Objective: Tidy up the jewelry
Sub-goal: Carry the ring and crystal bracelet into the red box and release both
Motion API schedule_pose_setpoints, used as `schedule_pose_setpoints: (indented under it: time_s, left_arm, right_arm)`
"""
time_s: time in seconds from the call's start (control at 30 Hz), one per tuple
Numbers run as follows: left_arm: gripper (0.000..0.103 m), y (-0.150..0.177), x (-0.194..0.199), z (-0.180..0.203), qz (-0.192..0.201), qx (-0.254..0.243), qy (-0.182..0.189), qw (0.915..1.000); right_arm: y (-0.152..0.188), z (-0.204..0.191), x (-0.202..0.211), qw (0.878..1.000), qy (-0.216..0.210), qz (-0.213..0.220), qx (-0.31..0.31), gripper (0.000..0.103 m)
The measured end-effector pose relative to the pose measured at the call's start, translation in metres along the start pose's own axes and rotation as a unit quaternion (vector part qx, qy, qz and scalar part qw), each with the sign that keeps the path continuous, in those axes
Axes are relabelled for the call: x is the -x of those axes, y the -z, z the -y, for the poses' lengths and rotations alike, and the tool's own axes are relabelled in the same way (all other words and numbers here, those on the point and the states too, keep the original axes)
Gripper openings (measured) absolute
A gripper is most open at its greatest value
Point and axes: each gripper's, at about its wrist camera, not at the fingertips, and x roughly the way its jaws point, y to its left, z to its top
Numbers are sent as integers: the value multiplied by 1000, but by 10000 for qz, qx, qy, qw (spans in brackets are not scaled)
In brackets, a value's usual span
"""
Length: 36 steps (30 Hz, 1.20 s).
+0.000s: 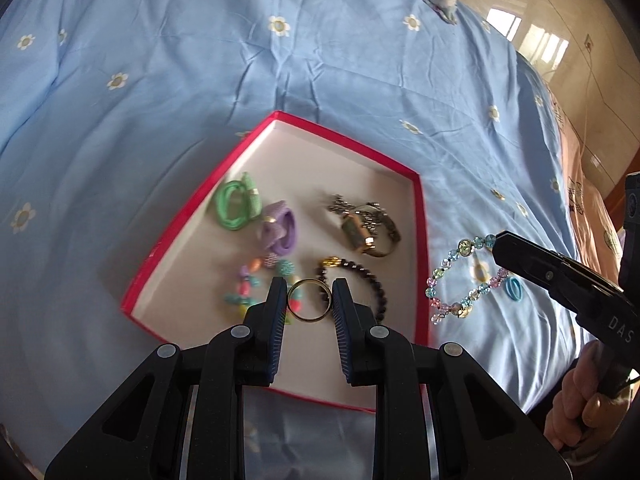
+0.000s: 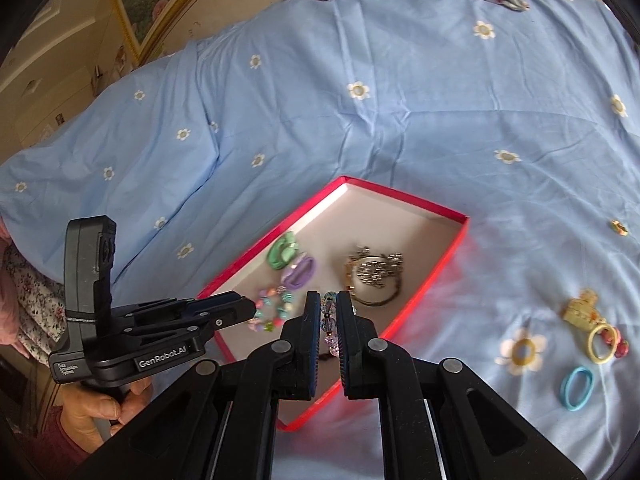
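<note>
Pinching a gold ring between the pads of our left gripper, we are holding it just above the near end of the red box, over the white floor. With our right gripper we are clamping a strand of the pastel crystal bracelet, which is hanging beside the box's right wall over the blue floral bedspread. Inside the box we are seeing a colourful bead bracelet and a dark bead bracelet nearest us, then a purple hair tie, a green hair tie and a watch under a silver chain. Off to the right, yellow and blue hair ties are lying on the bedspread.
</note>
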Motion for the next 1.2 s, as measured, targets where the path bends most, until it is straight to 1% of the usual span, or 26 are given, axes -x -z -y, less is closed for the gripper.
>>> schedule_pose_setpoints:
  time_s: [0.17, 0.37, 0.5, 0.67, 0.9, 1.2]
  left_arm:
    - [21, 2, 0, -18, -12, 113, -125, 9999]
    - [21, 1, -6, -33, -53, 161, -293, 9994]
    - [21, -1, -16, -41, -120, 177, -420, 9989]
    - [21, -1, -30, -46, -218, 151, -589, 9979]
    - [21, -1, -43, -50, -382, 159, -641, 9971]
    - [21, -1, -45, -48, -449, 86, -662, 9968]
  right_arm:
    - [-4, -22, -18, 9996, -209, -91, 162, 7]
    - [-2, -36, -46, 9985, -413, -308, 175, 7]
    - [4, -34, -63, 9984, -319, -411, 211, 7]
    - [13, -13, -79, 9980, -144, -615, 36, 7]
    - [20, 7, -95, 9964, 2, -837, -149, 8]
    - [27, 7, -111, 9933, 90, -1153, -58, 8]
